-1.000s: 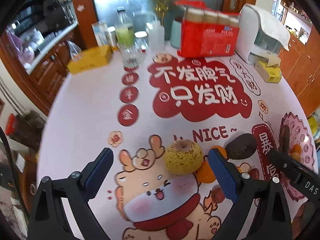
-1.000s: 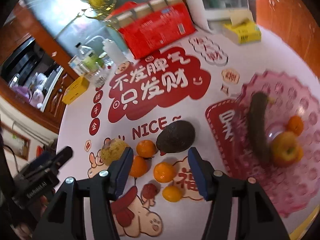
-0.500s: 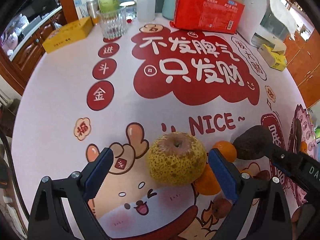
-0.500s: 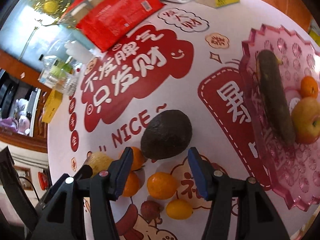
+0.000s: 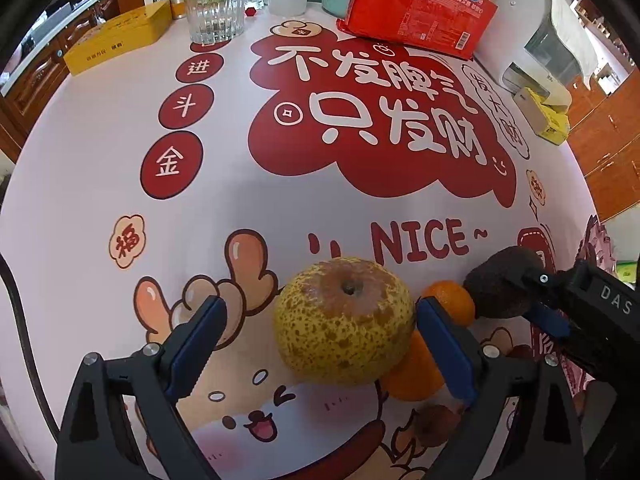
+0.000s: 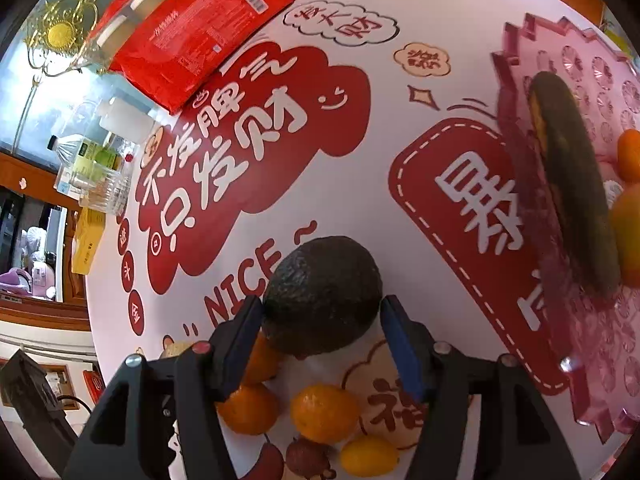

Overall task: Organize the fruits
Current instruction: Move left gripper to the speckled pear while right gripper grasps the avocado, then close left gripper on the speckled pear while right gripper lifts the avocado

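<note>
Low in each frame, the left tongs [image 5: 320, 344] stand spread around a round, speckled yellow pear [image 5: 344, 320], while the right tongs [image 6: 320, 336] are opening around a dark, pebbly avocado [image 6: 322, 304] on the glossy printed surface [image 5: 100, 184].

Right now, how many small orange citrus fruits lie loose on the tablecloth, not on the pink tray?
3 oranges show: one half hidden behind the left finger, beside the avocado; one below it; one in the middle. The yellow fruit is not counted. More may be hidden.

Both the left gripper [image 5: 318, 344] and the right gripper [image 6: 320, 344] have black frames, blue ribbed pads, silver screws
</note>
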A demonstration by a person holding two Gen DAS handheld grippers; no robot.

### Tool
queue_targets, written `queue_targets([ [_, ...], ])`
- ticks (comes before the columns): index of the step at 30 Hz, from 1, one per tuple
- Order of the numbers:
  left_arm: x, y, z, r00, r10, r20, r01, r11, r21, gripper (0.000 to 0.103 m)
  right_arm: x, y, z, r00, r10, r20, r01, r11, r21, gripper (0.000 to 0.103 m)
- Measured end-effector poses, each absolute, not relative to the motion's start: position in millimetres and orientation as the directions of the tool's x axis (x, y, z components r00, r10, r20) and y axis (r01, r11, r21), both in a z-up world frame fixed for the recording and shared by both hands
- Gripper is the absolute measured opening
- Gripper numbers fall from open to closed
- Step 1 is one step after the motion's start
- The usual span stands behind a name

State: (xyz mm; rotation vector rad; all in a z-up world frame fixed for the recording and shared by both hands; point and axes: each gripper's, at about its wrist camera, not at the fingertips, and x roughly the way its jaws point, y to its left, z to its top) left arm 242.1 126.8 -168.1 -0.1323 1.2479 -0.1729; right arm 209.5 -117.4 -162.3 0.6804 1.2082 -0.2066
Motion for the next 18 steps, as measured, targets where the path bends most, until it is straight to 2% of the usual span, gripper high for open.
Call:
queue_targets([
  [9, 246, 125, -179, 0.277, -0.236, -0.932, 0.044, 0.972, -0.233, 0.091, 219, -118, -173, 0.384, 0.244, -0.891, 0.483, 0.769, 0.419, 0.063],
  [12, 247, 124, -181, 0.273, -0.249, -0.929, 0.042, 0.968, -0.247, 0.086, 220, -115, -175, 0.393, 0.258, -0.883, 0.464, 0.773, 0.432, 0.057],
  [14, 247, 123, -182, 0.270, -0.254, -0.929, 0.039, 0.967, -0.252, 0.085, 221, -113, -174, 0.397, 0.246, -0.884, 0.457, 0.782, 0.423, 0.057],
  [16, 247, 123, -182, 0.269, -0.271, -0.924, 0.041, 0.962, -0.270, 0.077, 221, -113, -174, 0.400, 0.242, -0.884, 0.447, 0.790, 0.419, 0.057],
  [18, 246, 122, -181, 0.271, -0.281, -0.921, 0.045, 0.959, -0.279, 0.075, 221, -113, -174, 0.403, 0.246, -0.882, 0.437, 0.794, 0.421, 0.057],
])
